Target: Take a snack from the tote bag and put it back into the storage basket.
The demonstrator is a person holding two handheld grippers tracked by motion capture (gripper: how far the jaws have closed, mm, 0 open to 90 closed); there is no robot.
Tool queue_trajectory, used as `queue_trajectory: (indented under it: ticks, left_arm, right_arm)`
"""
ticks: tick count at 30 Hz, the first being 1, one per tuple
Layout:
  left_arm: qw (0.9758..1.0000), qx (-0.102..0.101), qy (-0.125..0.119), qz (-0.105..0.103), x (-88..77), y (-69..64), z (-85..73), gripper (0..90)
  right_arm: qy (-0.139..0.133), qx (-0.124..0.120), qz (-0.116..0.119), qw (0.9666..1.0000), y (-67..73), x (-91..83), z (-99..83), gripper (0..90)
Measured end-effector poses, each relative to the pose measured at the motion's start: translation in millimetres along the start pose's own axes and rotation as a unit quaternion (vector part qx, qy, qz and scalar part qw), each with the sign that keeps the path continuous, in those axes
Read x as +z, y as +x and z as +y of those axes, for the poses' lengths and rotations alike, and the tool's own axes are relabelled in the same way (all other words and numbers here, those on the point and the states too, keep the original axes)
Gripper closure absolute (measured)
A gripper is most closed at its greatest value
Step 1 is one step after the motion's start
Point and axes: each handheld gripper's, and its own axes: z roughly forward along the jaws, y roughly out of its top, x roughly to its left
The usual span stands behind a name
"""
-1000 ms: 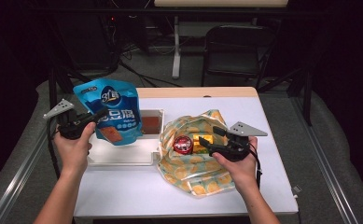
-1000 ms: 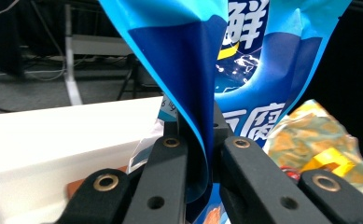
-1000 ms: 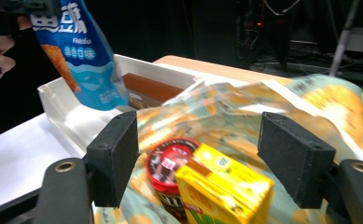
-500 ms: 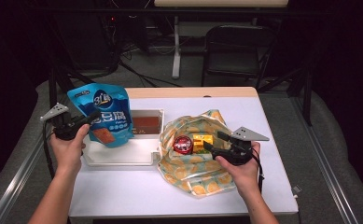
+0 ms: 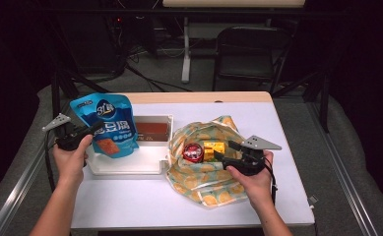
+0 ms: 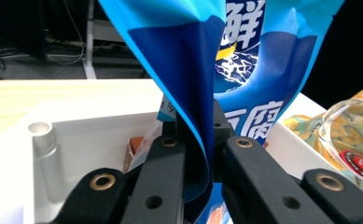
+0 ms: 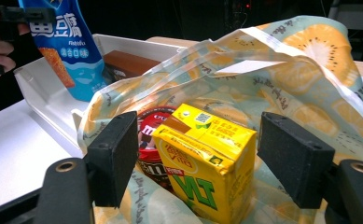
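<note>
blue snack pouch (image 5: 105, 129): hanging upright over the white tray (image 5: 125, 164), bottom edge sitting inside it, so it looks like it's going down into the tray next to the brown packet (image 5: 152, 128) at the back.

high view, left: the left gripper (image 5: 88, 132) is coming in from the pouch's side and holding it by the edge, which is probably why the bag is dangling straight rather than flopping.

high view, right: the right gripper (image 5: 223, 153) is resting at the mouth of the fruit-print bag (image 5: 206, 177), pointing at the yellow drink carton (image 5: 213, 149) and the red round tin (image 5: 193, 151) lying inside.

left gripper view: jaws are pinching tight on a fold of the blue snack pouch (image 6: 188, 93), film bunching between the pads. Tray wall (image 6: 90, 135) is right below.

right gripper view: pads (image 7: 116, 156) are standing wide apart either side of the yellow drink carton (image 7: 207, 163), not touching it. My guess is it's lining up for the next grab while the bag's opening is gaping.
</note>
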Motion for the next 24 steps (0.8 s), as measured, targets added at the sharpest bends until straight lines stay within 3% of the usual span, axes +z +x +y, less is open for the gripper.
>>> queue_trajectory:
  ticks: [2,4,7,13,17,24]
  left_arm:
    - [0.9999,-0.014,-0.008,-0.002,-3.0,3.7,-3.2,85.6]
    - [0.9999,-0.011,-0.010,-0.003,-5.8,3.3,-4.1,82.2]
    - [0.9999,-0.006,-0.003,0.012,-8.9,-0.7,-3.6,72.7]
    - [0.9986,-0.025,0.005,0.046,-17.7,-7.1,-6.3,33.3]
    - [0.9976,-0.027,0.017,0.062,-22.7,-13.2,-10.9,15.2]
    - [0.9976,-0.014,0.002,0.067,-35.7,-33.0,-17.7,8.2]
  right_arm:
    - [0.000,0.003,-0.002,1.0000,-0.9,-0.1,-0.6,29.0]
    - [-0.001,0.004,-0.001,1.0000,-0.6,0.6,-1.2,29.0]
    - [0.001,0.002,-0.001,1.0000,0.3,1.8,-2.0,29.0]
    - [0.003,0.006,-0.013,0.9999,2.7,4.2,-4.1,28.4]
    - [0.002,0.006,-0.026,0.9997,5.6,6.8,-5.8,23.9]
    - [0.005,0.007,-0.033,0.9994,7.0,10.4,-6.2,20.5]
